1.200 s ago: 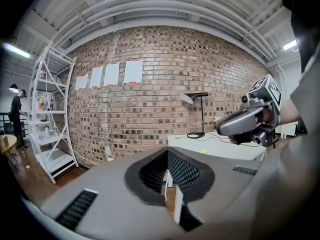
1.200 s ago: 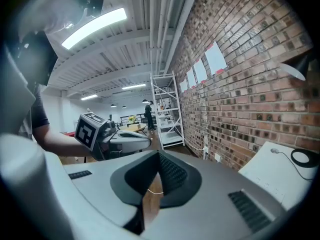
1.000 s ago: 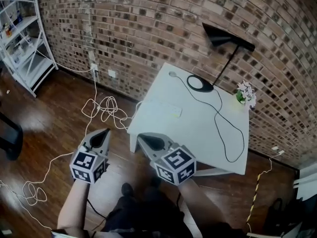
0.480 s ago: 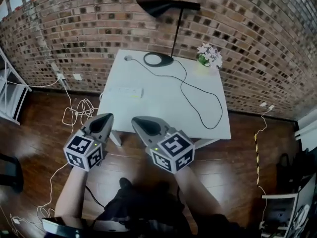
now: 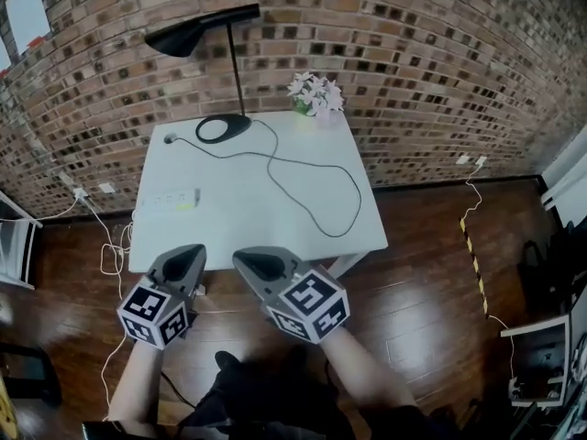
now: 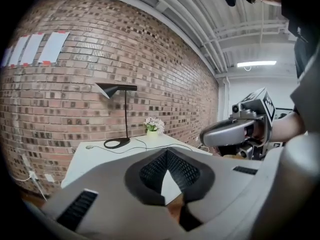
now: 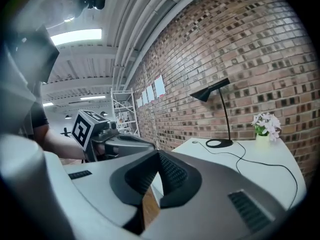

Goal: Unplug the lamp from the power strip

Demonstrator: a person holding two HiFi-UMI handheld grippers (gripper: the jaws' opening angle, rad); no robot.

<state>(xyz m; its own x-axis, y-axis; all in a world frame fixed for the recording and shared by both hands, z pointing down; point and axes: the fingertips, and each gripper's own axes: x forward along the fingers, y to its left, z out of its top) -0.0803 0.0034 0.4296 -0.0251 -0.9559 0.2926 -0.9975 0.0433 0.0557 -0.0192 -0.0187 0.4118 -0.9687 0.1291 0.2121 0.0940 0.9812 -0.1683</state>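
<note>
Pressing their jaws together on nothing, the left gripper (image 5: 188, 257) and right gripper (image 5: 248, 260) are hovering before the table (image 5: 275, 232). The strip (image 5: 171, 199) is lying near its left edge, lamp (image 5: 236, 71) behind. 1 gripper should be opening early for the plug, the other pinning the strip.

My left gripper (image 5: 186, 255) and right gripper (image 5: 249, 260) are smooth grey shells with black cross-hatched pads (image 6: 152, 171), each bearing a white cube (image 5: 154, 312) of black square markers, and I wear dark trousers (image 5: 248, 401).
</note>
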